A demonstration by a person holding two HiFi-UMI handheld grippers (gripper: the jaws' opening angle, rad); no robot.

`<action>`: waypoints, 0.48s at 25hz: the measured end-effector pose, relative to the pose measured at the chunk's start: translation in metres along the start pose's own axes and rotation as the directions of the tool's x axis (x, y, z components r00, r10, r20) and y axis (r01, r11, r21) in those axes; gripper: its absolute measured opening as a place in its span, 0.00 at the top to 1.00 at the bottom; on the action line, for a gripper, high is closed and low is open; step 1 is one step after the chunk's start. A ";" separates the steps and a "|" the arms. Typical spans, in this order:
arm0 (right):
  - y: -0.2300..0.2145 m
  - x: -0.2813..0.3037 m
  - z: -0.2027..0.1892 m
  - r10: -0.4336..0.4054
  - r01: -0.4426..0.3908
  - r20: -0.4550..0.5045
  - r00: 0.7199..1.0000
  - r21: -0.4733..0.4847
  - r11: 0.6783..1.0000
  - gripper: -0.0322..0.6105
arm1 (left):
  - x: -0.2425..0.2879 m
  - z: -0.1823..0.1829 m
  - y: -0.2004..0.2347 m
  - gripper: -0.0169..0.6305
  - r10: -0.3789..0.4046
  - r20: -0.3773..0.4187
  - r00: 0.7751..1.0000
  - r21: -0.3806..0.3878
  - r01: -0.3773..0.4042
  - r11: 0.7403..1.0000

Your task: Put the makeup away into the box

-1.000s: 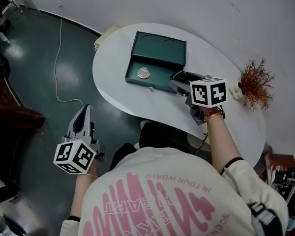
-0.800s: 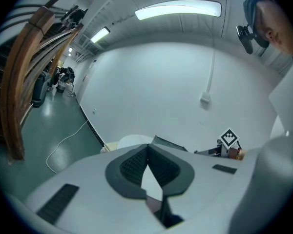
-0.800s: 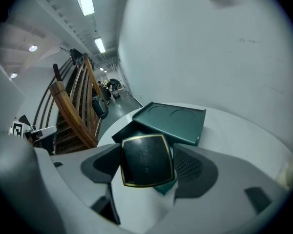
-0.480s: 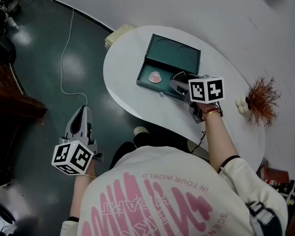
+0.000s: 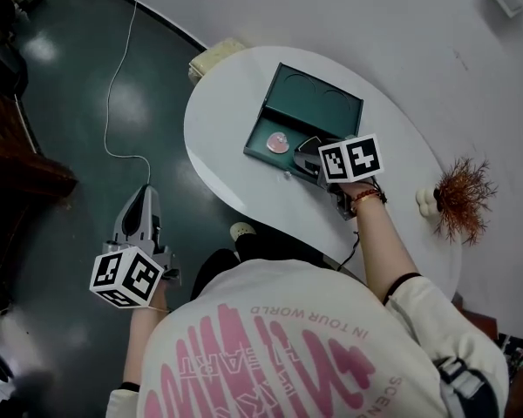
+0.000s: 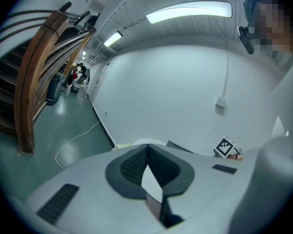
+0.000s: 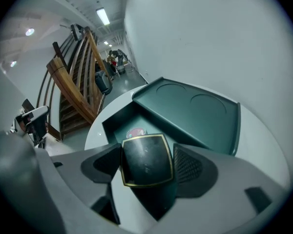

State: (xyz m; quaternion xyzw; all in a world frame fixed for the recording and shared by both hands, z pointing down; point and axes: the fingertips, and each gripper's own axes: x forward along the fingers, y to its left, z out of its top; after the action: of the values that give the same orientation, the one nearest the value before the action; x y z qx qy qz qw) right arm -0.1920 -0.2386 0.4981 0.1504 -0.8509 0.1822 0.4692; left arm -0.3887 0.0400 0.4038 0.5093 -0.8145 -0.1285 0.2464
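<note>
Right gripper view: compact [image 7: 145, 160] over box [image 7: 195, 111], near edge.

To my right, a rusty dried plant [image 5: 460, 200] stands on the white table [image 5: 227, 146]. On my left, a white cable [image 5: 105, 138] trails across the dark floor [image 5: 52, 94].

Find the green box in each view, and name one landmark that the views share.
Head view: box at upper centre, lid open.
Left gripper view: box is only a dark sliver just above the jaws, right of centre.
Right gripper view: box fills the centre, behind the black compact.
Shared landmark: the white table under the box.
</note>
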 end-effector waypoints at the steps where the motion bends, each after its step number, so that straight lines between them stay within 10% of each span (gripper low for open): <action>1: 0.000 0.002 0.000 -0.006 0.005 -0.015 1.000 -0.016 1.000 0.42 | 0.001 0.000 0.000 0.97 0.003 -0.001 1.000 -0.002 -0.003 1.000; 12: -0.006 0.025 -0.008 -0.038 0.034 -0.119 0.992 -0.039 0.999 0.42 | -0.005 -0.008 0.012 0.97 0.050 0.002 0.999 -0.030 -0.050 0.998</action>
State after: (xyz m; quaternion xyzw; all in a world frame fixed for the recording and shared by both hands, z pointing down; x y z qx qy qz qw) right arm -0.1965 -0.2429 0.5247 0.1460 -0.8216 0.1668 0.5252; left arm -0.3919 0.0498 0.4152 0.4847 -0.8254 -0.1349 0.2561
